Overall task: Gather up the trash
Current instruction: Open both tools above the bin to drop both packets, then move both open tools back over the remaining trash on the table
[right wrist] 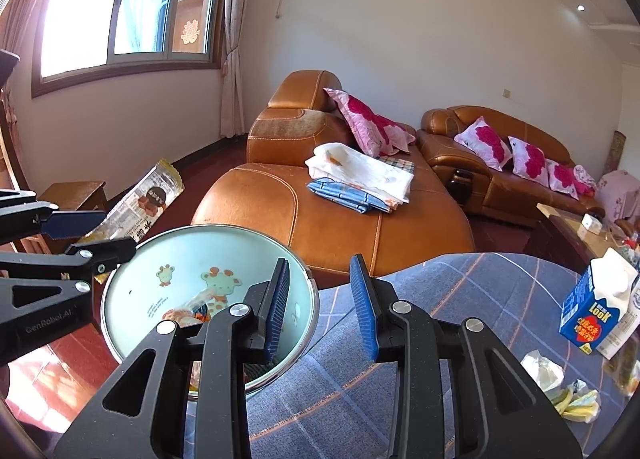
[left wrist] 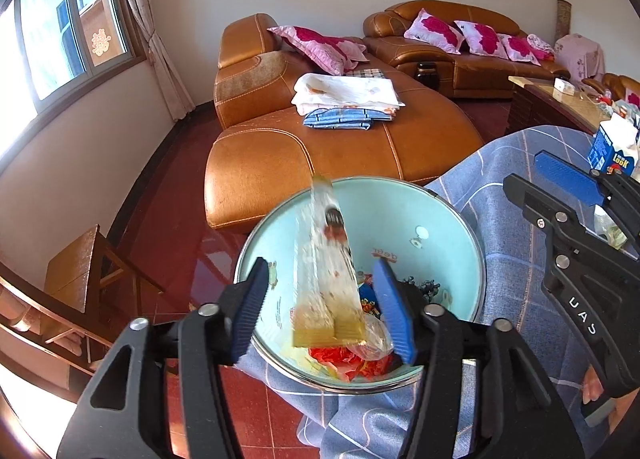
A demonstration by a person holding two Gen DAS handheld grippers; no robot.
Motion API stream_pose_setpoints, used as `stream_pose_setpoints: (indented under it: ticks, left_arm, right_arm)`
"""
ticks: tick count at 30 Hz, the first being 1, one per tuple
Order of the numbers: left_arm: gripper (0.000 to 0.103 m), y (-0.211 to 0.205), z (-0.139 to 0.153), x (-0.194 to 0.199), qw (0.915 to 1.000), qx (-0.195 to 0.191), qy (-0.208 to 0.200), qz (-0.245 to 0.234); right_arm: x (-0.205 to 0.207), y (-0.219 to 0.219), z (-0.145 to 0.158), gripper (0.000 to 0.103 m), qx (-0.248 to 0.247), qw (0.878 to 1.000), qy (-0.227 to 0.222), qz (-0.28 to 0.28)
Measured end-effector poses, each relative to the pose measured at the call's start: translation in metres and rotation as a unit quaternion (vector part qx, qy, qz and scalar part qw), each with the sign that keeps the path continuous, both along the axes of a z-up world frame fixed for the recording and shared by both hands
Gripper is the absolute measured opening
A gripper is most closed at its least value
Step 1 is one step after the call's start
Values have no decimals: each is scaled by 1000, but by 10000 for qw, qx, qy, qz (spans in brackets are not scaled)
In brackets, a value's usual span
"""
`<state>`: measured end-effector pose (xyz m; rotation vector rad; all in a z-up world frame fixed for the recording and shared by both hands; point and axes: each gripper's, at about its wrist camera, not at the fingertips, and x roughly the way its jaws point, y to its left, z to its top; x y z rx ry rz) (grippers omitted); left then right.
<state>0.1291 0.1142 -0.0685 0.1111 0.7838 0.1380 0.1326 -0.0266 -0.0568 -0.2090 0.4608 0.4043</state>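
Note:
A light blue enamel basin [left wrist: 404,215] stands at the edge of the table; it also shows in the right wrist view [right wrist: 176,255]. My left gripper [left wrist: 322,309] is open above it. A long clear snack wrapper [left wrist: 326,259] is blurred between the open jaws, over the basin, touching neither pad; in the right wrist view the wrapper [right wrist: 140,199] sticks up beside the left gripper. Red and clear wrappers [left wrist: 356,363] lie in the basin. My right gripper [right wrist: 322,313] is open and empty at the basin's right rim.
A blue checked cloth [right wrist: 460,299] covers the table. On it stand a blue and white milk carton [right wrist: 596,307] and crumpled wrappers [right wrist: 576,403]. An orange leather sofa [left wrist: 320,147] with folded cloths is behind. A wooden stool [left wrist: 76,271] stands on the left.

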Motion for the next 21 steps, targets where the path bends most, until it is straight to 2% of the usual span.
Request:
stream_pose_setpoints:
  ticks: [6,14,21]
  left_arm:
    - [62,-1,-1,1,10000,20,-33,-11]
    - [63,-3,2,-2,10000,-6,-81,8]
    - [66,-7,4,-6,9999,-47,-82,-48]
  right_arm:
    - [0,-1,0,37,33,10000,-5,-30]
    - [1,-1,-1,40,19,10000,-30,-65]
    - [0,1,-1,47,-41,9998,-107,-130]
